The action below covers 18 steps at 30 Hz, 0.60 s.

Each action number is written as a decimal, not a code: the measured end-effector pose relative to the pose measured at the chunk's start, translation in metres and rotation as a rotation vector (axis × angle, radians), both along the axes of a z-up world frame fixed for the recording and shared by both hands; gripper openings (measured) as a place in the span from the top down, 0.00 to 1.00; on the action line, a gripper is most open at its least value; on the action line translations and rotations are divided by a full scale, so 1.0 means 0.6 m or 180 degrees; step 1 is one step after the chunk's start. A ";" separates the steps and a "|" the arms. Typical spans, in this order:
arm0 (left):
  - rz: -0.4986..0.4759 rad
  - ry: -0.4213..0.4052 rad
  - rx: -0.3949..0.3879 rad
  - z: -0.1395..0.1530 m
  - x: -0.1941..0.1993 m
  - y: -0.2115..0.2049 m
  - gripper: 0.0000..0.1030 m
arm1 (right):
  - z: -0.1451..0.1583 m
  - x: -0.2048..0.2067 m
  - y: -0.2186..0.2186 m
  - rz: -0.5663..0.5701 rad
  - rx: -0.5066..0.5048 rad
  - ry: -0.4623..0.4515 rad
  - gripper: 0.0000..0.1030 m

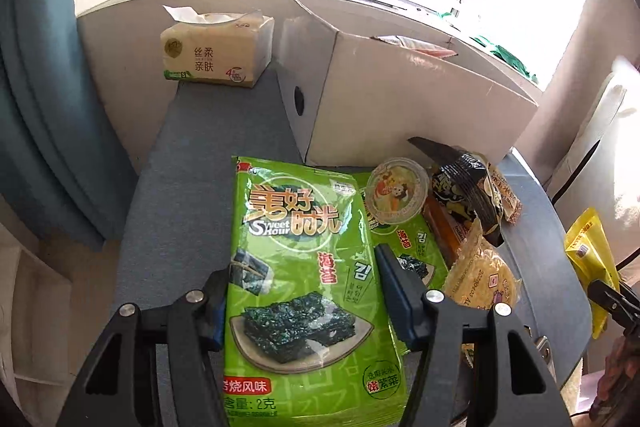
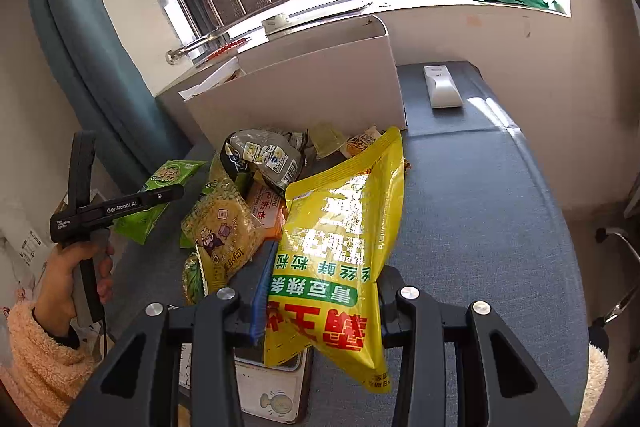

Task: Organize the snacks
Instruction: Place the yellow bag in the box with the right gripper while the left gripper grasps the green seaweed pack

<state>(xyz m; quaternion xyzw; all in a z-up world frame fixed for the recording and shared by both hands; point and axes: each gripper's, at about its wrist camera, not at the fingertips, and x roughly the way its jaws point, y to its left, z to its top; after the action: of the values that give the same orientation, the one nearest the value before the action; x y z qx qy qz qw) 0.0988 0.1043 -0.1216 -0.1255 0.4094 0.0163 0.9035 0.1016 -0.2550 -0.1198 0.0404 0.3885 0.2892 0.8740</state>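
The lower end of the green seaweed packet (image 1: 308,291) runs out of the left wrist view at the bottom edge, and its 2 side edges disappear behind the fingers of the left gripper (image 1: 306,283), so whether the pads actually press it is hard to judge; the jaws stand partly open with the packet filling the gap between them, each finger right at an edge. A 2nd green packet (image 1: 416,247) lies mostly buried under the 1st, just right of the right finger. Ahead and to the right of the fingertips sits a heap: a round jelly cup (image 1: 397,191), a black wrapped snack (image 1: 468,195) and a pale yellow cracker pack (image 1: 480,279), overlapping so that what lies beneath is unclear. Beyond the heap stands a white cardboard box (image 1: 400,99), its inside hidden, with a tissue pack (image 1: 218,47) on the blue-grey table (image 1: 180,187) to its left. In the right wrist view, the right gripper (image 2: 320,291) is closed on a yellow snack bag (image 2: 344,235), which rises forward from the fingers and hangs below them, covering part of the heap; its print is upside down. A white remote (image 2: 442,87) lies far ahead to the right.
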 end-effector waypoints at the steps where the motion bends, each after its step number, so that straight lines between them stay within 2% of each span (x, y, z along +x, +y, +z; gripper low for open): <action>1: -0.0001 -0.0063 -0.0055 0.009 -0.010 0.006 0.37 | 0.000 0.002 0.003 0.0027 0.0023 0.0016 0.58; 4: -0.0032 -0.0298 -0.0261 0.039 -0.034 0.011 0.37 | 0.008 0.015 0.011 0.0100 0.0192 0.0069 0.58; 8: -0.0075 -0.0682 -0.0366 0.093 -0.030 0.006 0.37 | 0.035 0.045 0.028 0.0145 0.0325 0.0069 0.58; 14: -0.0285 -0.1052 -0.0354 0.181 0.045 -0.024 0.37 | 0.112 0.119 0.069 0.0249 0.0382 -0.0150 0.58; 18: -0.0334 -0.1079 -0.0373 0.217 0.123 -0.031 0.37 | 0.147 0.203 0.095 0.0135 0.0432 -0.0084 0.58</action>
<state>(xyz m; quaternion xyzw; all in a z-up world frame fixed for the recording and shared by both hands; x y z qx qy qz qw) 0.1725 0.0860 0.0087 -0.1573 0.2576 -0.0762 0.9503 0.2232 -0.1981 -0.0316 0.0875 0.3573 0.3338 0.8679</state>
